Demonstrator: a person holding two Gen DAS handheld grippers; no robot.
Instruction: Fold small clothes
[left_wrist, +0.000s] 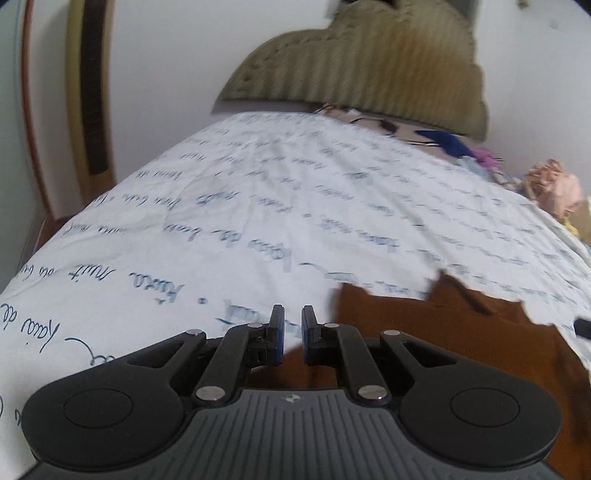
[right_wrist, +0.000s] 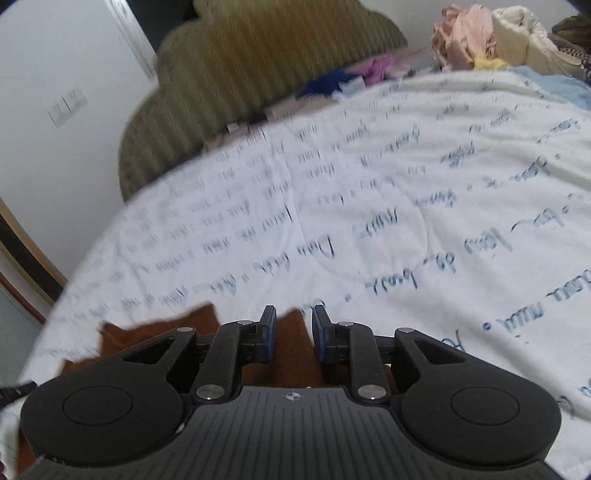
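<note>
A brown garment (left_wrist: 443, 332) lies on the white bedsheet with blue script (left_wrist: 258, 206). In the left wrist view it sits to the right of and under my left gripper (left_wrist: 292, 334), whose jaws stand a narrow gap apart with nothing between them. In the right wrist view the same brown garment (right_wrist: 147, 332) lies under and to the left of my right gripper (right_wrist: 293, 334), whose jaws are also slightly apart and hold nothing, with brown cloth showing between them.
An olive ribbed headboard (left_wrist: 369, 62) stands at the far end of the bed. A pile of clothes (right_wrist: 491, 40) in pink, cream, yellow, purple and dark blue lies at the far right. A wooden frame (left_wrist: 88, 92) leans on the left wall.
</note>
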